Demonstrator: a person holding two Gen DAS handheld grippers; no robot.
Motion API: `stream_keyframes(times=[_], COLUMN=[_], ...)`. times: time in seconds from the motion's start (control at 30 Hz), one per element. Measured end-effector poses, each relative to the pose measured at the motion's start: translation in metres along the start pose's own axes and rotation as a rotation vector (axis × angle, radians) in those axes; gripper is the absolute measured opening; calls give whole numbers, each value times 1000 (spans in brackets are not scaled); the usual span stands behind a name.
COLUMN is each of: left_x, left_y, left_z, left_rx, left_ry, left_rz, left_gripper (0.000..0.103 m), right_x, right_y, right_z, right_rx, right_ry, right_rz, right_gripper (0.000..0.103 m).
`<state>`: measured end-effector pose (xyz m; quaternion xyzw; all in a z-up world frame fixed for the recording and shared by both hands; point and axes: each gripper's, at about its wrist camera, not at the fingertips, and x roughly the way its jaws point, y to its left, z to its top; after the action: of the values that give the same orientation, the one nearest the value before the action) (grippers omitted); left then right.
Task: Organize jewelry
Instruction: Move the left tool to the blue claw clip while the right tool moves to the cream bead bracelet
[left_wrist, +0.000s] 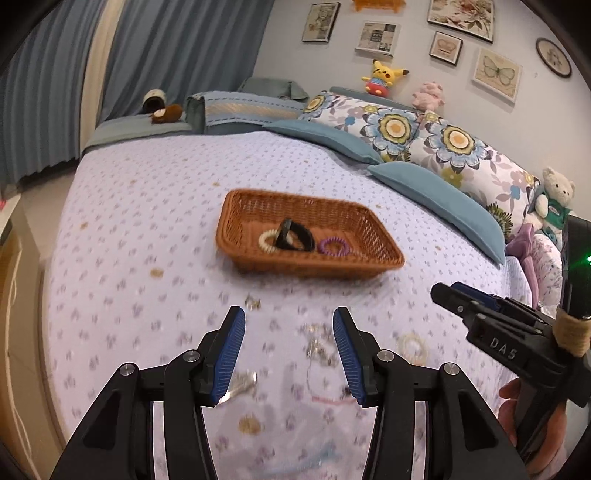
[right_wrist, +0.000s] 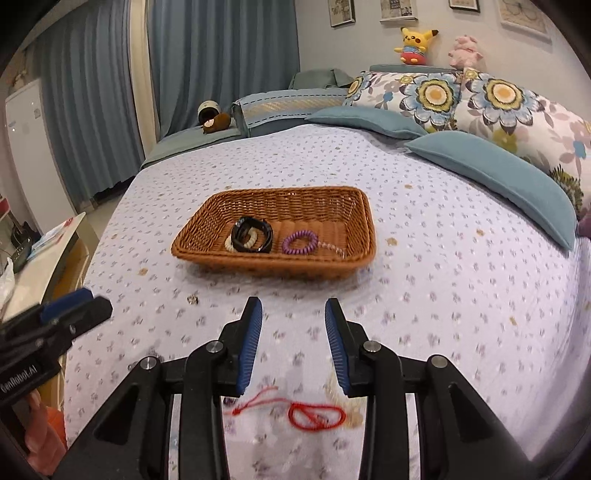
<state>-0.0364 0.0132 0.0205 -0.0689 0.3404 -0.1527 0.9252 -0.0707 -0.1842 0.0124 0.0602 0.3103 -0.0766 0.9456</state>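
Note:
A brown wicker basket (left_wrist: 258, 206) (right_wrist: 332, 206) sits mid-bed and holds a black band (right_wrist: 253, 232), a cream coil tie (right_wrist: 236, 244) and a purple coil tie (right_wrist: 300, 242). My left gripper (left_wrist: 289, 354) is open and empty above blurred loose jewelry: a chain (left_wrist: 317, 347), a pale beaded ring (left_wrist: 413, 347) and a gold piece (left_wrist: 251, 424). My right gripper (right_wrist: 293, 343) is open and empty above a red string bracelet (right_wrist: 316, 415). It also shows at the right of the left wrist view (left_wrist: 480, 314).
The bed has a dotted lilac cover (right_wrist: 461, 295). Blue cushions (right_wrist: 495, 173) and floral pillows (right_wrist: 480, 99) line the right side. Plush toys (right_wrist: 413, 38) sit on the headboard. A side table (right_wrist: 40, 258) stands left of the bed.

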Motion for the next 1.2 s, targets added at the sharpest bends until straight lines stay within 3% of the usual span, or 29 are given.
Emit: stream_keyframes(times=[0.17, 0.57, 0.9, 1.07, 1.2], left_x=[9, 24, 21, 12, 15], left_y=[9, 52, 30, 24, 8], left_z=[-24, -35, -41, -60, -79], left_rx=[-14, -94, -10, 19, 101], left_ry=[45, 113, 142, 215, 285], left_rz=[17, 42, 23, -32, -57], left_gripper=[51, 51, 51, 51, 51], right_x=[8, 28, 29, 21, 14], right_y=[5, 9, 5, -5, -19], right_z=[-17, -39, -44, -58, -72], right_rx=[-42, -86, -87, -99, -72], right_ry=[15, 71, 100, 125, 145], right_rz=[6, 7, 2, 6, -4], right_gripper=[37, 37, 37, 37, 37])
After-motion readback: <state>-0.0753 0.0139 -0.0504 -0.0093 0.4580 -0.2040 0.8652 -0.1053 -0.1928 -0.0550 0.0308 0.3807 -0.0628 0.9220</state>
